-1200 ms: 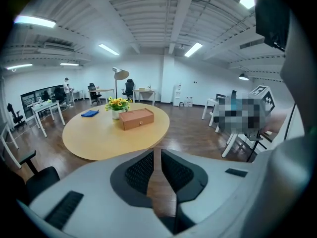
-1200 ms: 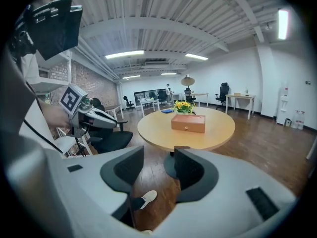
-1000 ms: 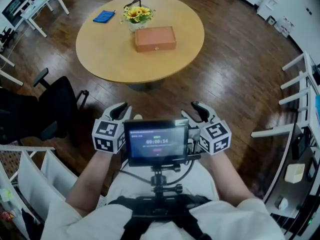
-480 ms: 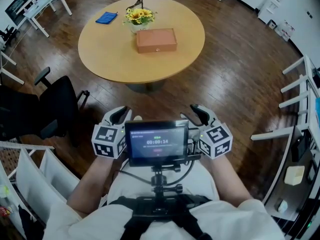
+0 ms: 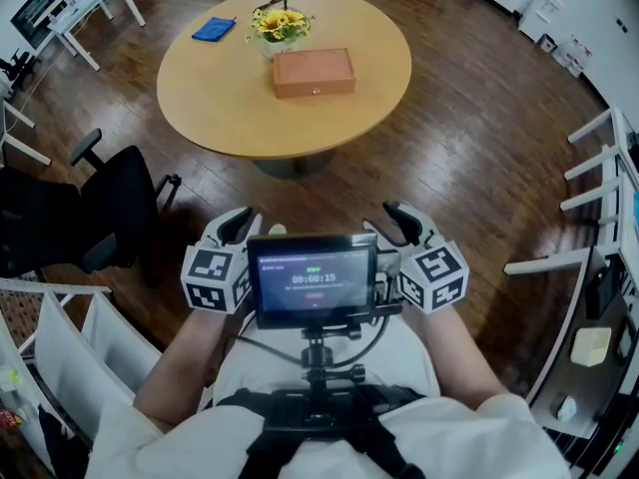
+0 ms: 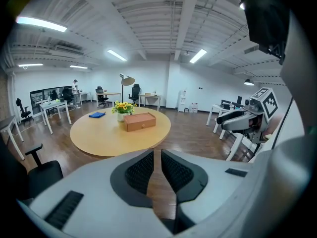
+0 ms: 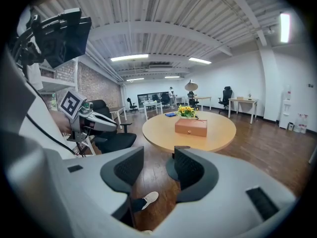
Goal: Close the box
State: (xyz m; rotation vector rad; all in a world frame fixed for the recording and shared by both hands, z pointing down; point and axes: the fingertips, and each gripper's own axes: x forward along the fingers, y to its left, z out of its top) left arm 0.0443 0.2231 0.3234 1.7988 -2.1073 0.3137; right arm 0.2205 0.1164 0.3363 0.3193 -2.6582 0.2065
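A brown box (image 5: pixel 314 73) with a small front knob lies on the round wooden table (image 5: pixel 230 108), its lid flat down. It also shows far ahead as the box (image 6: pixel 140 121) in the left gripper view and the box (image 7: pixel 191 127) in the right gripper view. My left gripper (image 5: pixel 238 224) is held close to my body, well short of the table. Its jaws are nearly together with nothing between them (image 6: pixel 154 165). My right gripper (image 5: pixel 397 220) is beside it, also far from the box. Its jaws stand apart and empty (image 7: pixel 159 167).
A vase of yellow flowers (image 5: pixel 279 28) and a blue cloth (image 5: pixel 214 30) share the table behind the box. A black office chair (image 5: pixel 90 208) stands at the left and white racks (image 5: pixel 589 198) at the right. A small screen (image 5: pixel 313 277) sits between the grippers. Wooden floor lies before the table.
The table and box have shifted slightly up and to the right in the head view. Both grippers keep their places beside the screen.
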